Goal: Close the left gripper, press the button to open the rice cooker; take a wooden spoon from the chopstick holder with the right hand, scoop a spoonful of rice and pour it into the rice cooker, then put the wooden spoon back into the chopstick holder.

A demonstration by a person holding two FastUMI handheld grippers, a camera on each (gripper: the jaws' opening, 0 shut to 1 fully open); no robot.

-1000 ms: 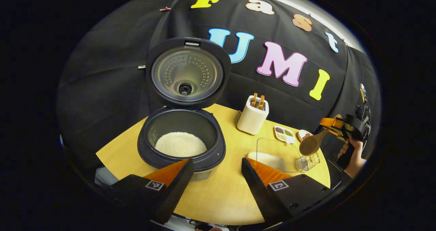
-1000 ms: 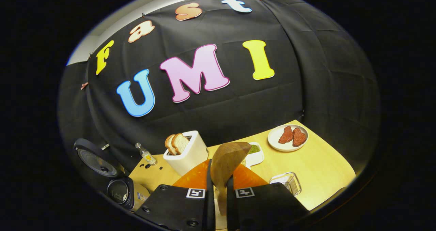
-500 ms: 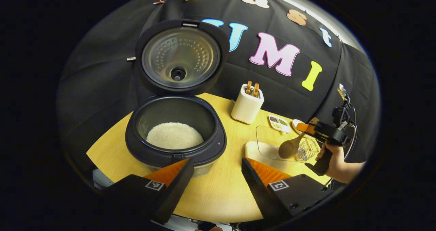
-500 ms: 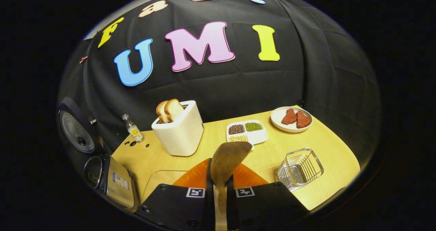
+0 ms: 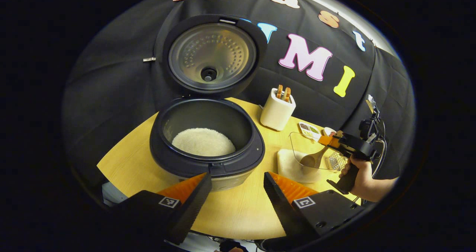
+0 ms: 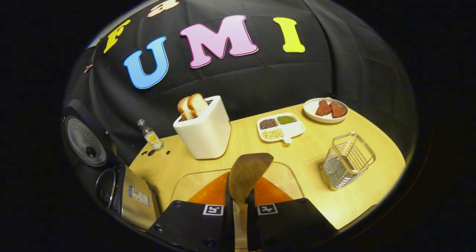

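Note:
The black rice cooker stands open with its lid upright and white rice in the pot. My left gripper hovers open just in front of it, holding nothing. My right gripper is shut on the handle of the wooden spoon. From the left gripper view, the right gripper tilts the spoon down into the clear rice container. The wire chopstick holder stands to the right of the container.
A white toaster with bread slices stands behind the container. A small bottle is to its left. A divided dish of beans and a plate with meat sit at the back right. A hand holds the right gripper.
The right gripper has come down and forward with the spoon, from above the table to over the clear container. The left gripper has shifted slightly and stays open.

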